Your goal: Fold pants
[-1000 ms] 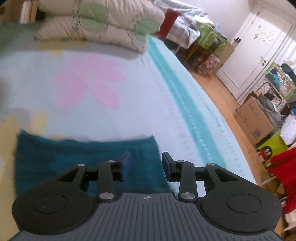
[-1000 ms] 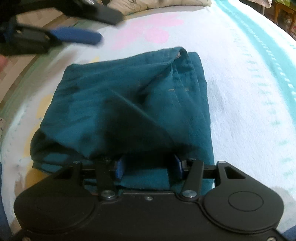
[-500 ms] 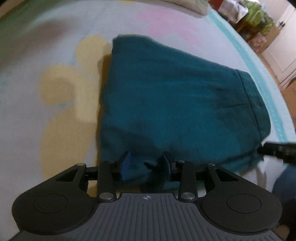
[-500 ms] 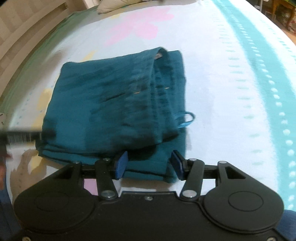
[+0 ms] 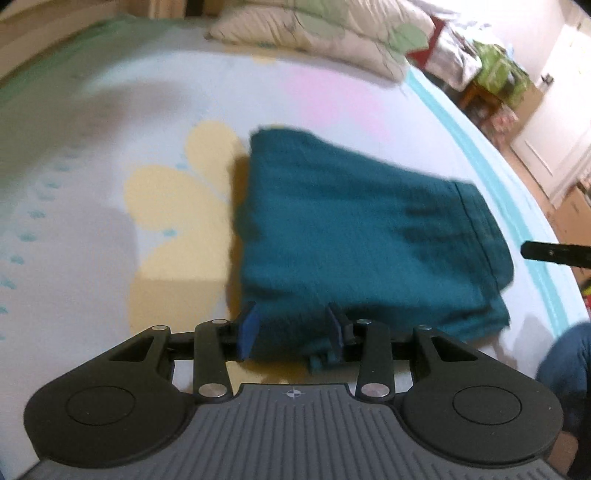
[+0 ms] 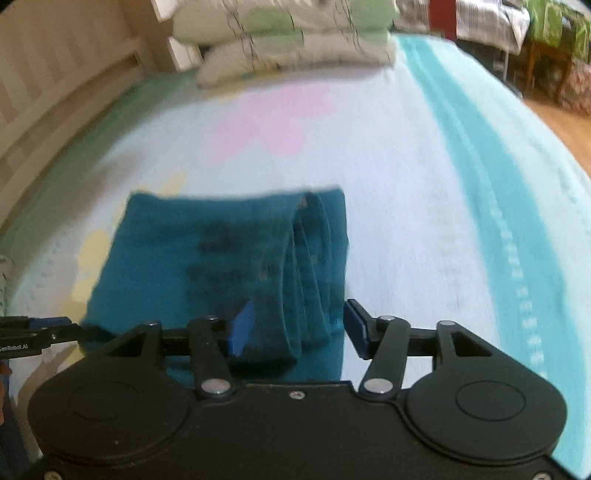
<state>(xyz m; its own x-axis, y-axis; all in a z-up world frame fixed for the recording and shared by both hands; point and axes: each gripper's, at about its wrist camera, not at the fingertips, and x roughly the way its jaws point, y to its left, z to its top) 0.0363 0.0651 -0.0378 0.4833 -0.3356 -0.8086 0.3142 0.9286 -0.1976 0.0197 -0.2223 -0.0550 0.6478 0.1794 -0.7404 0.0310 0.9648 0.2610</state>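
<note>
At the far left of my left wrist view I see the pale bedsheet with its yellow flower print point(image 5: 173, 206), green along its edge. Moving right, the teal cotton pants point(image 5: 354, 236) lie folded into a thick rectangle on the sheet, their near edge reaching in between my left gripper point(image 5: 291, 332) fingers. Its jaws stand partly apart around that near corner, and I cannot tell whether the blue pads actually press the cloth. Beyond the pants are stacked cream pillows with green leaf prints point(image 5: 321, 33).

In my right wrist view, the left gripper's tip pokes in at the left edge, touching the pants' near left corner. Further right, my right gripper point(image 6: 295, 328) hangs over the pants' layered right edge with its jaws opening; the folds sit between the pads, but the right pad is clear of the cloth, so it has let go. Right of that runs the sheet's turquoise stripe point(image 6: 491, 206).
</note>
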